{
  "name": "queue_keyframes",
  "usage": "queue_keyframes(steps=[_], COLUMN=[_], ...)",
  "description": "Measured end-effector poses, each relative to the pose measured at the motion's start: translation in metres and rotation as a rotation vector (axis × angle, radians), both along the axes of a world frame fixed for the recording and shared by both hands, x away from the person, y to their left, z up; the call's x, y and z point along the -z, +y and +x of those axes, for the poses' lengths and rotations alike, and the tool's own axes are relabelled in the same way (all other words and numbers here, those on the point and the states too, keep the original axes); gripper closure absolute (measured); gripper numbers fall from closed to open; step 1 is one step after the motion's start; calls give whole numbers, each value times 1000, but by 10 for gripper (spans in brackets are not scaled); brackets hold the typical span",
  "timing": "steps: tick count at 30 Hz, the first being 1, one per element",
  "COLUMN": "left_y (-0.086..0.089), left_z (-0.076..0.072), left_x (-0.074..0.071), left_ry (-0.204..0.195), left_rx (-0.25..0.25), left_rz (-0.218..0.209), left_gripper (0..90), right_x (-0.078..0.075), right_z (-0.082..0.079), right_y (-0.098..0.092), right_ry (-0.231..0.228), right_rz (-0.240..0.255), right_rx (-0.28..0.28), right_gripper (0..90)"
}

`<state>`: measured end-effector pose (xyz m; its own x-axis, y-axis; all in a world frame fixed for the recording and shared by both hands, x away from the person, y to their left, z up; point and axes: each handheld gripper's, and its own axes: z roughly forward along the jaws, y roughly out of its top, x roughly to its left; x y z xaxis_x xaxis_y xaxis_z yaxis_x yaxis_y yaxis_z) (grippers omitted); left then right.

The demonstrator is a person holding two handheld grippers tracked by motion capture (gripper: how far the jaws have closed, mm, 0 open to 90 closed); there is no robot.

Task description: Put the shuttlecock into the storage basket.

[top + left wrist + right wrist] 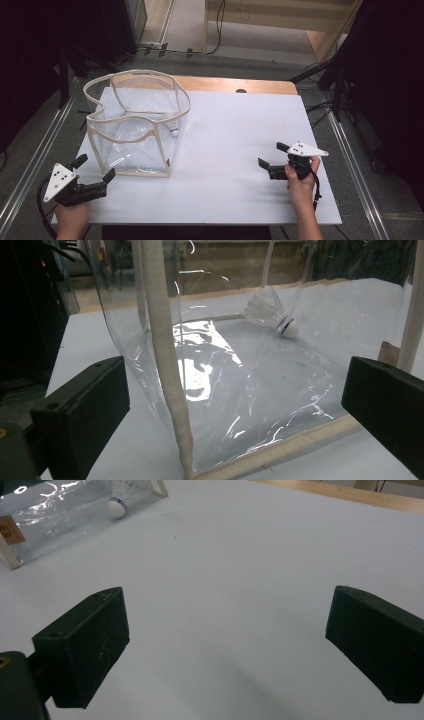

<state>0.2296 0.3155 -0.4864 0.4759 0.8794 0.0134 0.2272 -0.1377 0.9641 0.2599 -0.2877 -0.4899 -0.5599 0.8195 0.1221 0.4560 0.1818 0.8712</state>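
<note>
A clear bag [137,125] with a shuttlecock [174,131] inside is set near the counter's [235,130] far left corner; both grippers, the left gripper [95,168] and the right gripper [270,156], are held open near the front edge.

We note a clear bag [135,125] with cream trim, a white shuttlecock [272,312] bearing a blue band, black fingers [85,645], and a white tabletop [235,150].

A white sheet [235,150] covers most of the desk, and a strip of bare wood [235,85] shows along the far edge. Grey floor [40,150] lies on both sides of the desk, with metal rails [357,170] running along it. Black cables [217,30] trail over the floor beyond the desk, near dark stand legs [325,70].
</note>
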Motion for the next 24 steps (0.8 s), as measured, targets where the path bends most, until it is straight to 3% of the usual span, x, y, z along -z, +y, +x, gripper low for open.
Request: queue_keyframes(steps=[24], left_y=[0], left_z=[0], left_x=[0], left_ry=[-1], left_rx=[1], left_rz=[5], left_gripper=[0], right_x=[8], right_z=[-28], right_y=[-27], right_ry=[12], right_rz=[-25], right_rx=[21], right_gripper=[0])
